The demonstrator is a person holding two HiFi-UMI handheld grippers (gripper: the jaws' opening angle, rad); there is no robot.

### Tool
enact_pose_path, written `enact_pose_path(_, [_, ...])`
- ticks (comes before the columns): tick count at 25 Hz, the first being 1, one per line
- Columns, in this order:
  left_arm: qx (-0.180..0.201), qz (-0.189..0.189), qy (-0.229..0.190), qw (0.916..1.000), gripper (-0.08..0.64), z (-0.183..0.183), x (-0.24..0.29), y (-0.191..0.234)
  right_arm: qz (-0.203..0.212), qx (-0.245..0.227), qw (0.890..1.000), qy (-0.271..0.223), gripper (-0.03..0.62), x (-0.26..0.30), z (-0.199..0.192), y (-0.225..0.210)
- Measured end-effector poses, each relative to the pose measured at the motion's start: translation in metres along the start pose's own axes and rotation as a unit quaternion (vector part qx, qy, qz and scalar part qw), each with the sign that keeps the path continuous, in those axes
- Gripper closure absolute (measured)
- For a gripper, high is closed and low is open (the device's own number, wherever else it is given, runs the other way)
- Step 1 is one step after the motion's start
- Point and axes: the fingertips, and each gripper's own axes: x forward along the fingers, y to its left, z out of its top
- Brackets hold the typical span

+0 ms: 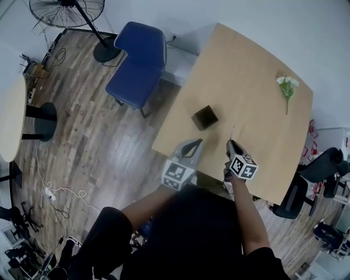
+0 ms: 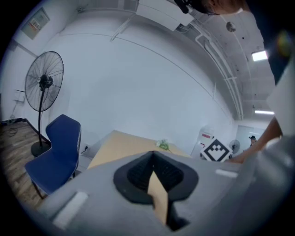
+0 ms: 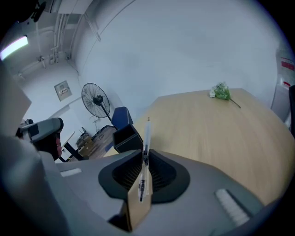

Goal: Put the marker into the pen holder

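Light brown wood makes the table [image 1: 246,71]. A black square pen holder [image 1: 205,117] stands on it, close to the edge by the blue chair [image 1: 136,60]. Its open top faces up.

The right gripper [image 1: 232,143] is over the table, just beside the pen holder, on the right in the head view. Its fingers are closed on the marker [image 1: 232,133], so they sit only a little apart with the marker pinched between them. The marker is thin and pale, with some dark print on it. It sticks out past the fingertips and points forward over the table. In the right gripper view its tip is close to the pen holder's rim. The marker is not in the pen holder yet.

The left gripper [image 1: 195,144] is near the table's edge, just below the pen holder in the head view. Its fingers are pressed together, and they hold nothing. It is near the pen holder but does not touch it.

A small flower [image 1: 287,87] with white petals and a green stem lies far off on the other side of the table. A black fan [image 1: 65,11] stands on the wooden floor [image 1: 82,126] behind the chair.
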Motion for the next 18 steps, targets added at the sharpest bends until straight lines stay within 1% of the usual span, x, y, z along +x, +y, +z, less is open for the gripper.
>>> enact_pose_path(4, [-0.007,0.023,-0.011,0.9996,0.557,0.010,-0.007,0.014,0.029,-0.011,0.999,-0.010,0.545,0.017,0.021,0.028])
enact_pose_path(9, [-0.023,0.047,-0.019,0.9984,0.557,0.011,-0.021,0.026,0.054,-0.048,0.997,-0.013,0.545,0.041,0.040,0.063])
enact_pose_path(13, [-0.028,0.053,-0.019,0.9980,0.557,0.006,-0.024,0.031,0.069,-0.077,0.995,-0.012,0.545,0.059,0.044,0.084])
enact_pose_path(16, [-0.024,0.054,-0.020,0.9980,0.557,0.005,-0.020,0.033,0.081,-0.082,0.993,-0.010,0.545,0.071,0.044,0.094])
enact_pose_path(18, [-0.028,0.064,-0.025,0.9973,0.557,0.006,-0.016,0.038,0.089,-0.083,0.993,-0.010,0.545,0.079,0.046,0.097])
